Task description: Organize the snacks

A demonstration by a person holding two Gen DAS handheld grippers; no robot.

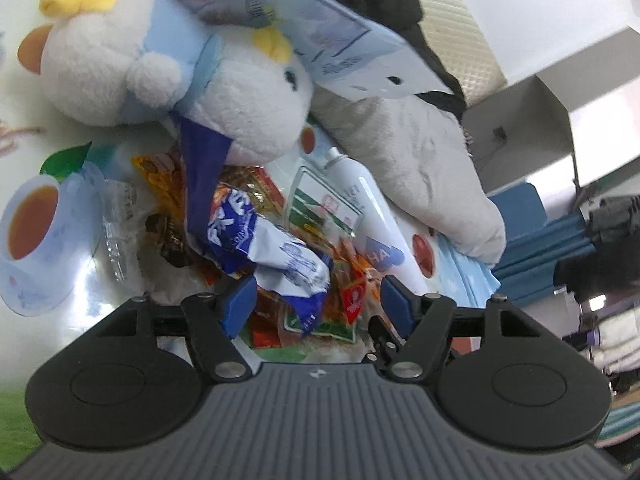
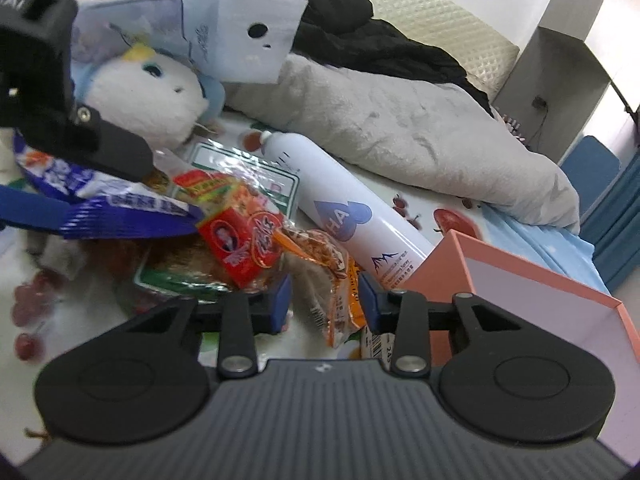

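- Snacks (image 1: 256,236) are seen heaped in a loose pile on the printed tablecloth (image 1: 48,128), just below a white plush toy (image 1: 168,68) with yellow tufts
- A blue-and-white wrapper (image 1: 276,256) is found on top of the pile, with red and orange packets (image 1: 352,296) under and beside it
- The left gripper (image 1: 318,300) is held wide open over the near side of the pile; nothing is gripped, and the blue-and-white wrapper lies between its blue pads (image 1: 240,304)
- The right gripper (image 2: 324,300) is shown with its jaws partly apart, an orange snack bag (image 2: 328,280) standing between them; whether the pads (image 2: 280,300) press on it cannot be told
- A red packet (image 2: 240,244) is seen just left of that bag, touching it
- A white spray bottle (image 2: 344,208) is laid on its side just beside the pile, its cap toward the plush toy
- A pink box (image 2: 532,280) is set open at the near right, just beside the bottle's base
- A grey cloth (image 2: 400,120) and black clothing (image 2: 360,32) are piled behind the bottle, and a pale blue card (image 2: 240,32) is leaned over the plush toy
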